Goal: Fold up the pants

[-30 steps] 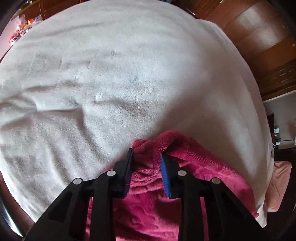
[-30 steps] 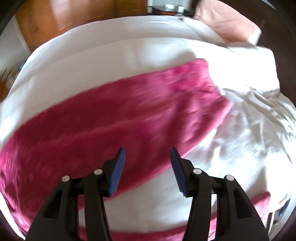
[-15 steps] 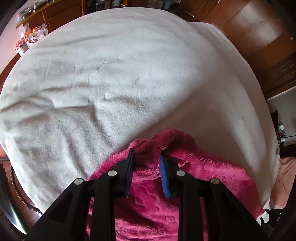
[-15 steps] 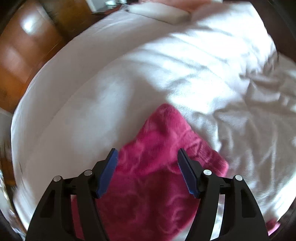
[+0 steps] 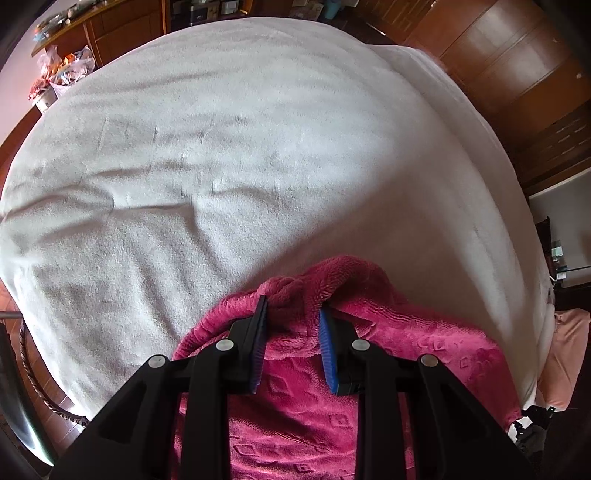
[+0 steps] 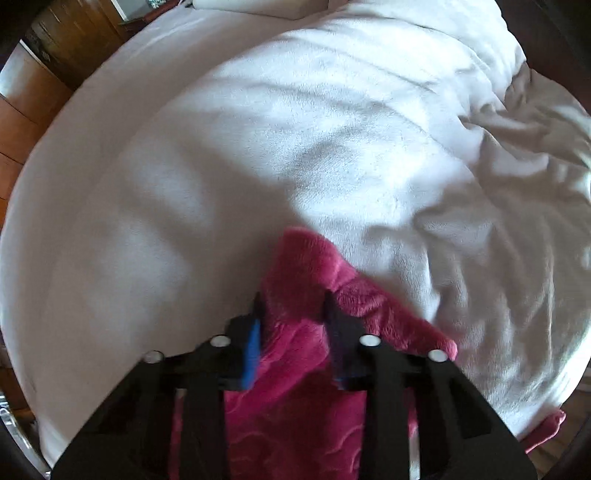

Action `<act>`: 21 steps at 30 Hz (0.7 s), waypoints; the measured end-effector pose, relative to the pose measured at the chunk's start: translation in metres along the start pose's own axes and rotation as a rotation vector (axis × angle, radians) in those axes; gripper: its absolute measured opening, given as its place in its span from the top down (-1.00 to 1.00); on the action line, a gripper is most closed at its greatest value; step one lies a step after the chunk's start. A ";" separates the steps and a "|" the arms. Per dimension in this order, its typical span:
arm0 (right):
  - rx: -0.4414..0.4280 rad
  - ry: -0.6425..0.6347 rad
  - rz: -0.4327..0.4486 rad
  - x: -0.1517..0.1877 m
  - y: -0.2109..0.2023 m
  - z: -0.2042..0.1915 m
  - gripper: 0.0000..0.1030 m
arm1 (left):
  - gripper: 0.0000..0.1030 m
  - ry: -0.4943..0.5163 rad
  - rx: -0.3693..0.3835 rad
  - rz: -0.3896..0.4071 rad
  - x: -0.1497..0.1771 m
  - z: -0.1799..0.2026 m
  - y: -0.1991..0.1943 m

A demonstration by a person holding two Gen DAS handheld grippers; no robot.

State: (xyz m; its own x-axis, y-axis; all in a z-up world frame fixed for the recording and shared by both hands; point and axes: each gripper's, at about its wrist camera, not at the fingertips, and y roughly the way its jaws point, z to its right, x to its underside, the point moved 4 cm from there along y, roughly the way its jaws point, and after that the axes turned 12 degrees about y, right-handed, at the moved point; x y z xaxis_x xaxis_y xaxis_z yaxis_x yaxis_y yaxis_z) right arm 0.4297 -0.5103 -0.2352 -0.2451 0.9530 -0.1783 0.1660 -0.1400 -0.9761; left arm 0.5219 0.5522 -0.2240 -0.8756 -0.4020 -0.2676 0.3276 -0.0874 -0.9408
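Left gripper (image 5: 291,314): jaws clamped on a bunched corner of the pink pants (image 5: 314,406). Right gripper (image 6: 293,310): jaws closing, with a fold of the same pants (image 6: 306,369) between them and the pads apparently already pressing on the fabric. The pants lie on the white blanket (image 5: 240,166) covering the bed, close beneath both grippers, with one edge trailing toward the bed's near side in the right wrist view.

Risks:
- The fleece is thick and plush. A grip that catches only the top layer may let the lower layer slide out when lifted, leaving an uneven fold.
- The right grip sits near the tip of the fabric. A pull before closure completes could strip the tip free.
- Either gripper may pinch the blanket together with the pants and drag it.

Changes from the earlier frames:
- The right gripper previously stood wide open over the spread pants; it now sits at their end.
- The left grip is unchanged, and a dresser (image 5: 110,22) beyond the bed has come into sight.
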 end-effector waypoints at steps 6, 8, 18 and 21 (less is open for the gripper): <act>-0.051 -0.051 0.051 0.006 -0.044 0.010 0.72 | 0.52 -0.004 0.033 0.013 -0.002 0.000 -0.004; -0.085 -0.048 0.062 0.009 -0.062 0.020 0.73 | 0.53 0.003 0.045 0.019 -0.003 -0.001 -0.008; -0.246 -0.022 0.114 0.054 -0.162 0.103 0.79 | 0.54 0.027 0.151 0.072 -0.001 -0.017 -0.040; -0.261 -0.012 0.133 0.070 -0.177 0.140 0.80 | 0.54 0.039 0.194 0.095 0.005 -0.026 -0.053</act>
State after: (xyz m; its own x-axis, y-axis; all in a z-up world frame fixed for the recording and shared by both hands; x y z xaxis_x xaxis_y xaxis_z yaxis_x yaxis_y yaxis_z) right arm 0.2491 -0.4567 -0.0923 -0.2156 0.9276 -0.3050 0.4368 -0.1878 -0.8798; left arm 0.4908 0.5783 -0.1808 -0.8493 -0.3816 -0.3649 0.4685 -0.2259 -0.8541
